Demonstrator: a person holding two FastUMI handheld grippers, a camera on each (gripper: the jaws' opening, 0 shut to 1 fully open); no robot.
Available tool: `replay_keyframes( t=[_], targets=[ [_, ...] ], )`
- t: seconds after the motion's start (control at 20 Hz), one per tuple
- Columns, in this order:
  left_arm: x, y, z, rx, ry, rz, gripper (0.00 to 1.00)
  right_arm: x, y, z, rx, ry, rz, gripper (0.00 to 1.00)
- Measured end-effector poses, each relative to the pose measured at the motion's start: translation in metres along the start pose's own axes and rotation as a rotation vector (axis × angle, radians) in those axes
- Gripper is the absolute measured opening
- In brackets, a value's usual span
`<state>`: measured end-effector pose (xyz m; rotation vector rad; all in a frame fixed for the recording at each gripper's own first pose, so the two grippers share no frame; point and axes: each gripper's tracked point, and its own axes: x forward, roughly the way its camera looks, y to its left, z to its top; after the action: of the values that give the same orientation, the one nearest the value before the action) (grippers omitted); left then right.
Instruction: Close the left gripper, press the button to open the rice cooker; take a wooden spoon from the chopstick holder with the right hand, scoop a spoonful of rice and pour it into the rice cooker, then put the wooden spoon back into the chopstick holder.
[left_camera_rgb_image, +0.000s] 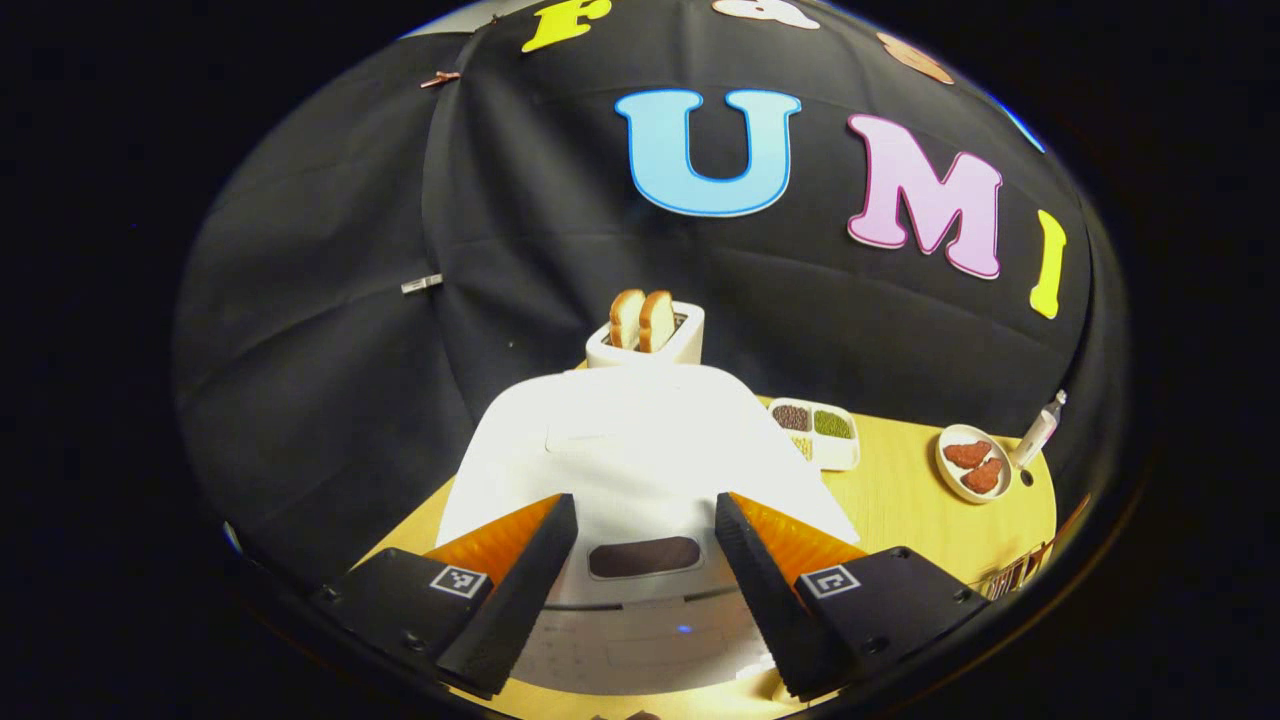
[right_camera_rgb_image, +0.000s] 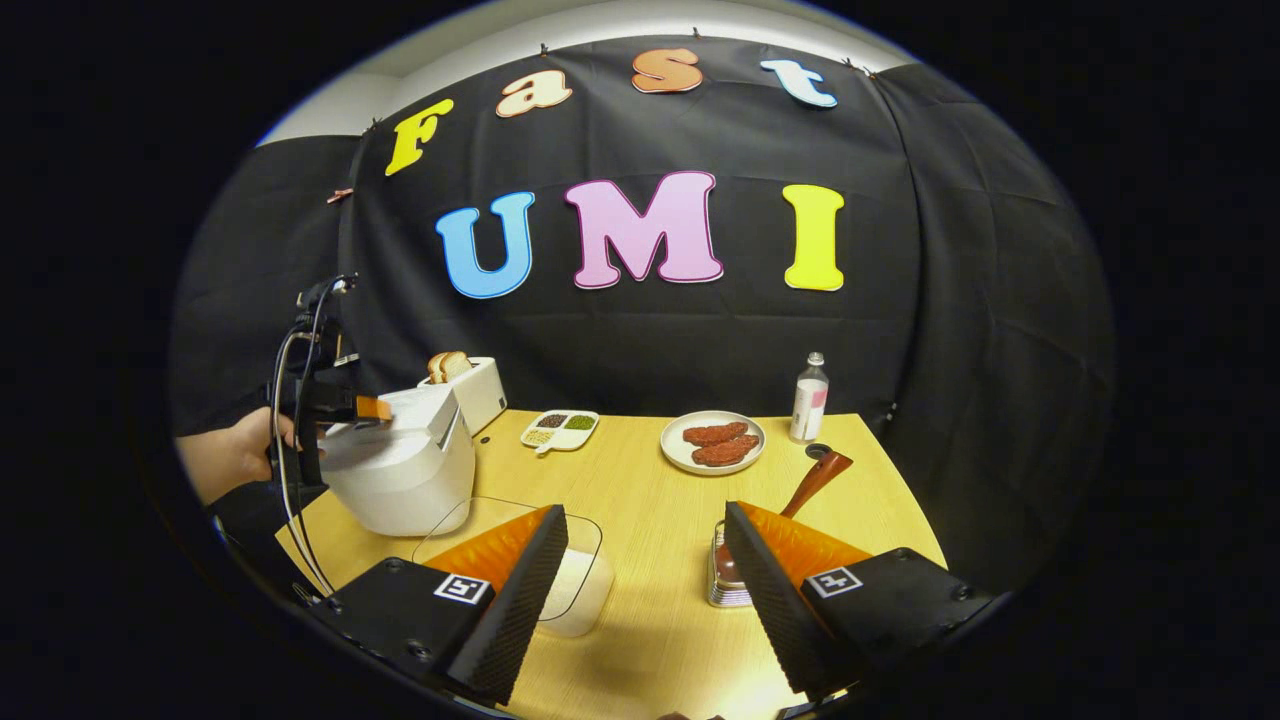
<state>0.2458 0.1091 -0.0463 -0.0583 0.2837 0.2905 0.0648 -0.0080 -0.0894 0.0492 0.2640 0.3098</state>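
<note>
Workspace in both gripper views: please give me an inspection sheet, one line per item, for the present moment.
Surface: yellow wooden table, no spill seen.
Job's things: white rice cooker, lid closed; clear rice container in front; wooden spoon standing in the metal chopstick holder.
Clutter: toaster with bread; divided dish of beans; plate of meat; bottle.
Grippers: left gripper open, poised over the cooker's front; right gripper open, holding nothing.
Cables: black cables hang from the left gripper beside the hand.
Surroundings: black cloth wall.
</note>
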Motion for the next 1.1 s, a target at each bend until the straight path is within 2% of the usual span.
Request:
replay_keyframes(
  t=[0.2, 0.4, 0.55, 0.8, 1.1],
  targets=[
    [-0.002, -0.004, -0.007, 0.037, -0.007, -0.022, 1.0, -0.002, -0.005, 0.007, -0.005, -0.035, -0.012, 0.98],
    [-0.001, -0.006, -0.007, 0.056, 0.037, -0.033, 1.0, -0.003, 0.0, 0.008, 0.011, -0.04, -0.014, 0.99],
    [-0.01, -0.015, -0.007, 0.068, 0.046, -0.092, 1.0, -0.007, 0.006, 0.012, 0.015, -0.057, -0.017, 0.99],
    [-0.068, -0.017, 0.028, 0.049, -0.108, -0.147, 0.96, -0.017, 0.024, 0.039, -0.031, -0.127, -0.024, 0.99],
    [-0.171, 0.003, 0.064, 0.03, -0.277, -0.206, 0.96, -0.047, 0.059, 0.086, -0.073, -0.249, -0.043, 0.98]
  ],
)
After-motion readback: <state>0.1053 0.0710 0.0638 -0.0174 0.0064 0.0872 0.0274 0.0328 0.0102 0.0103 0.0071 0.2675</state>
